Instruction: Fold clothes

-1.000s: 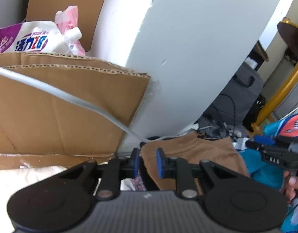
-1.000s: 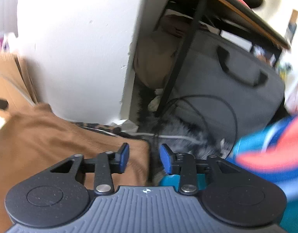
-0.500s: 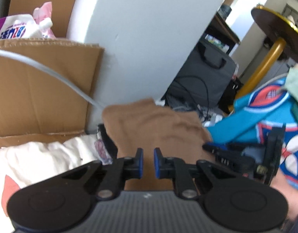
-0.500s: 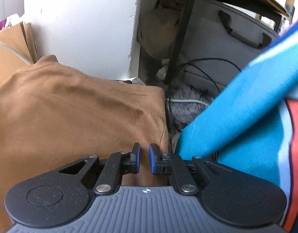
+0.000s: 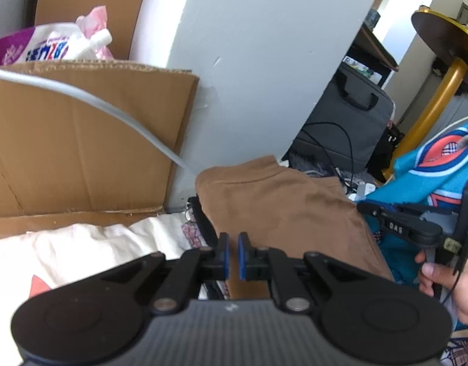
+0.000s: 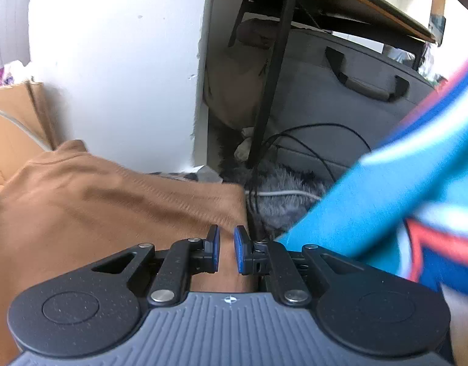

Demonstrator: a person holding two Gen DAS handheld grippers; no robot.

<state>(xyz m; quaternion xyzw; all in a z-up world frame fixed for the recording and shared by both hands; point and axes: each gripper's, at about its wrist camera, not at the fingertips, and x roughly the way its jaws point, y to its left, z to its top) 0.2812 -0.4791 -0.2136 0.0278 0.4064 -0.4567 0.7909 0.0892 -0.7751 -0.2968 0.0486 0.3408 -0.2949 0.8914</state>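
Observation:
A brown garment (image 5: 279, 207) hangs spread between my two grippers, with its far edge up by the white wall. At its left edge, my left gripper (image 5: 231, 256) is shut on the cloth, which shows in the thin gap between the blue pads. My right gripper (image 6: 227, 251) is shut on the brown garment (image 6: 96, 213) near its right edge. In the left wrist view a hand (image 5: 447, 277) holds the right gripper's handle at the garment's right side.
A cardboard box (image 5: 81, 140) and a detergent pouch (image 5: 44, 48) stand at the left, crossed by a grey cable (image 5: 111, 106). White cloth (image 5: 96, 244) lies below. A teal and orange garment (image 5: 432, 164) is on the right. A grey bag (image 6: 340, 91), black cables (image 6: 295, 140) and a yellow table leg (image 5: 432, 100) lie beyond.
One second ago both grippers were open at the brown garment's edges. Both have since shut on it and drawn it up and back. In the last half second the views shifted only slightly.

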